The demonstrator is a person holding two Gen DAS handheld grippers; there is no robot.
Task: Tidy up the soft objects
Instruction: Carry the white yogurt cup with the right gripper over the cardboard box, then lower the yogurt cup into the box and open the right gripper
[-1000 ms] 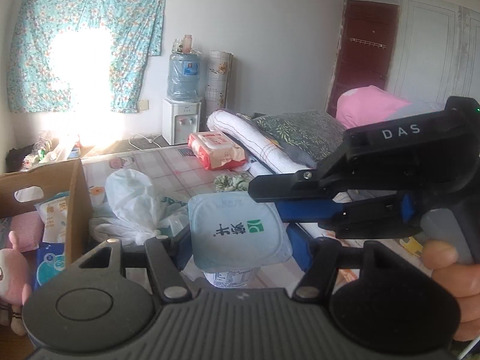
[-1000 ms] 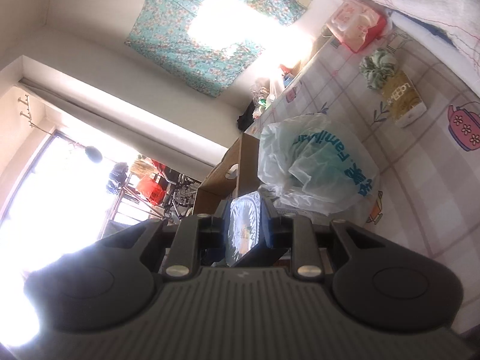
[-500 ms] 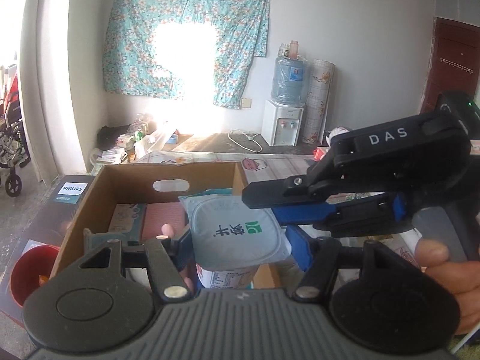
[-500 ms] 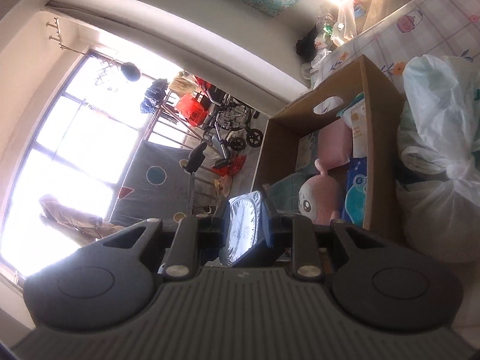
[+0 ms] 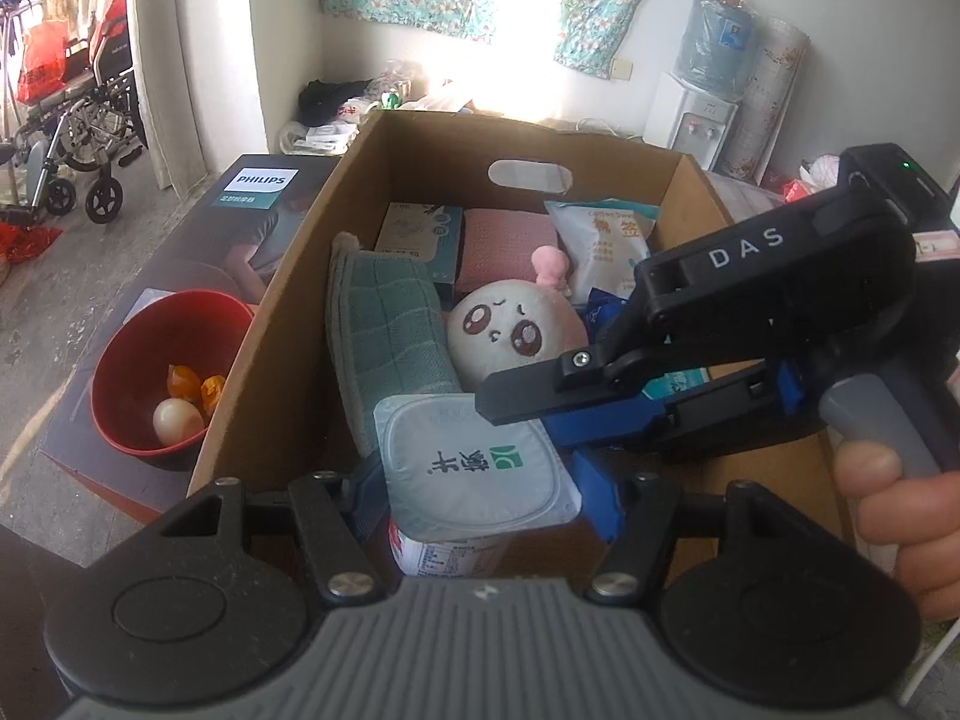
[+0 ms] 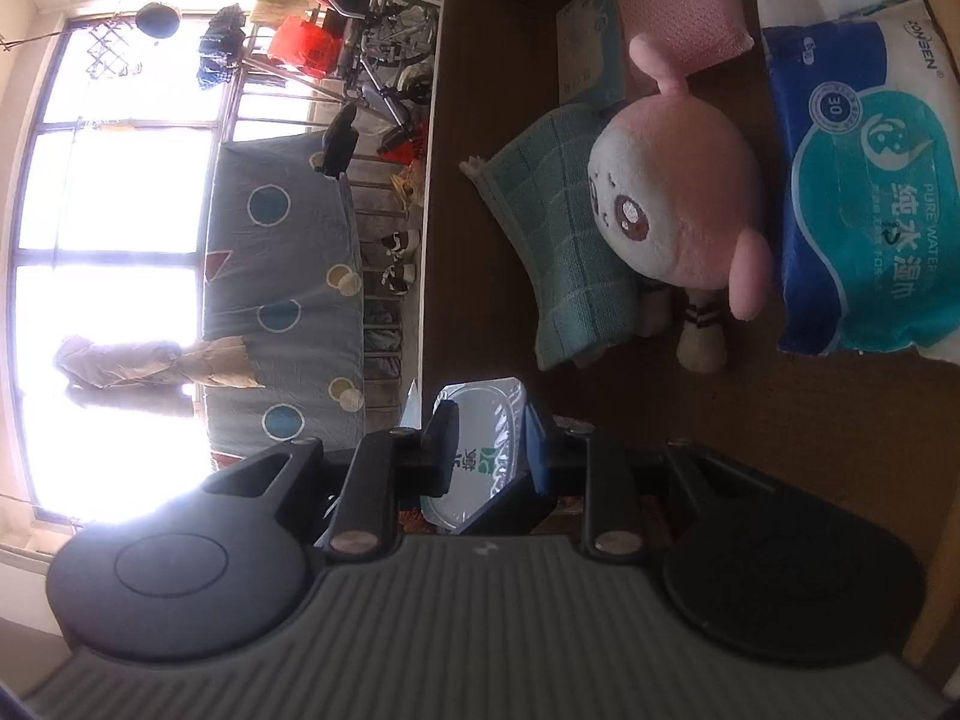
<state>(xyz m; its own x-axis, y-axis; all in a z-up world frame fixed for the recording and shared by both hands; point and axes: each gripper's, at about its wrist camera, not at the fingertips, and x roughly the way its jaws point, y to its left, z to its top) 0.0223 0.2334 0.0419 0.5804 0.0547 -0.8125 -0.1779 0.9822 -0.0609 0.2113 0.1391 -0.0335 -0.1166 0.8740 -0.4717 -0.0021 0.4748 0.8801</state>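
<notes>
"PHILIPS" box [image 5: 259, 186] beside "DAS"-marked right gripper [image 5: 528, 414]

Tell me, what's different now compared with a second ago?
Both grippers swung the yogurt cup away from the tiled tabletop with its white plastic bag and over to the open cardboard box, where it now hangs above the plush toy and green towel. Nothing was let go: the left gripper still clamps the cup's body, the right gripper its lid edge.

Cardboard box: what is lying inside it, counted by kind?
Folded cloths: 2 (teal checked cloth, pink cloth)
Plush toys: 1 (pink-and-white plush doll)
Plastic packs: 2 (white swab pack, blue wipes pack)
Small cartons: 1 (teal-and-beige carton)
Total: 6
</notes>
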